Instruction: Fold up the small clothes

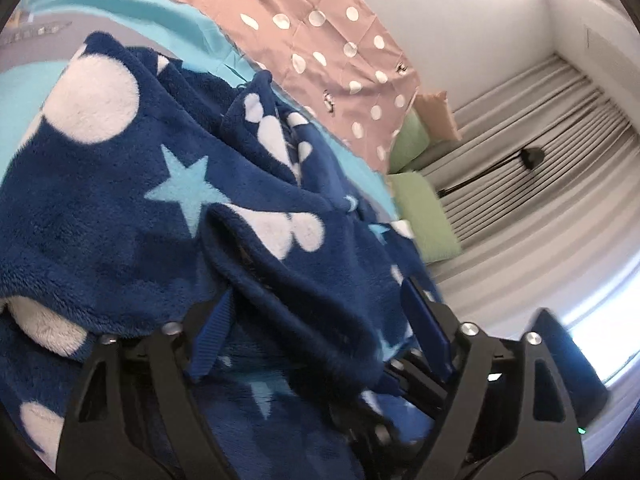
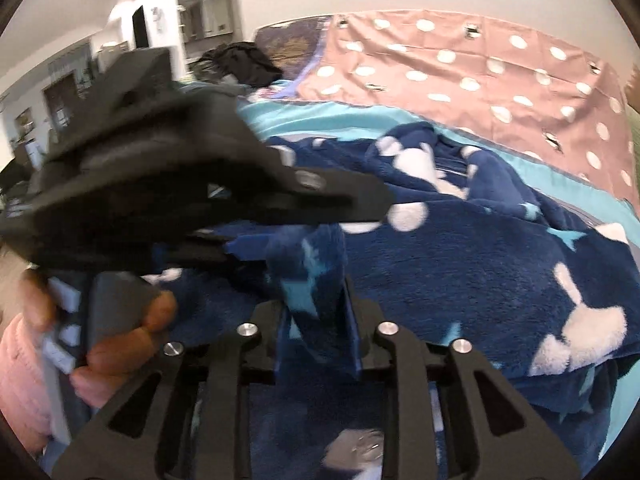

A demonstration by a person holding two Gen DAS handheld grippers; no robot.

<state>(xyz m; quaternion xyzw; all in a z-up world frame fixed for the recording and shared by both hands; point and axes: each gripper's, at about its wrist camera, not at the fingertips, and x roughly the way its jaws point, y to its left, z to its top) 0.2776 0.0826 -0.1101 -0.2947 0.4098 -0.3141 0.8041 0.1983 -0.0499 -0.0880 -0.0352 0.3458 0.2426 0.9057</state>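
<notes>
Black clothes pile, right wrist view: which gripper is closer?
Left, probably. The left gripper sits up-left, toward the black pile at the far end; the right gripper is lower, by the camera, on the fleece.

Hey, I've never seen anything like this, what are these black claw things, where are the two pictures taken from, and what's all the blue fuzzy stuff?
No robot here: a person holds a hand-operated two-finger gripper in each hand, each with a camera looking along its fingers. One picture looks out from the left gripper, the other from the right gripper. In the right view you also see the left gripper from outside, with the person's hand around its handle. The fuzzy thing is a navy fleece garment with white shapes and light blue stars, lying on a turquoise sheet beside pink polka-dot fabric. A fold of fleece sits between each gripper's fingers.
</notes>
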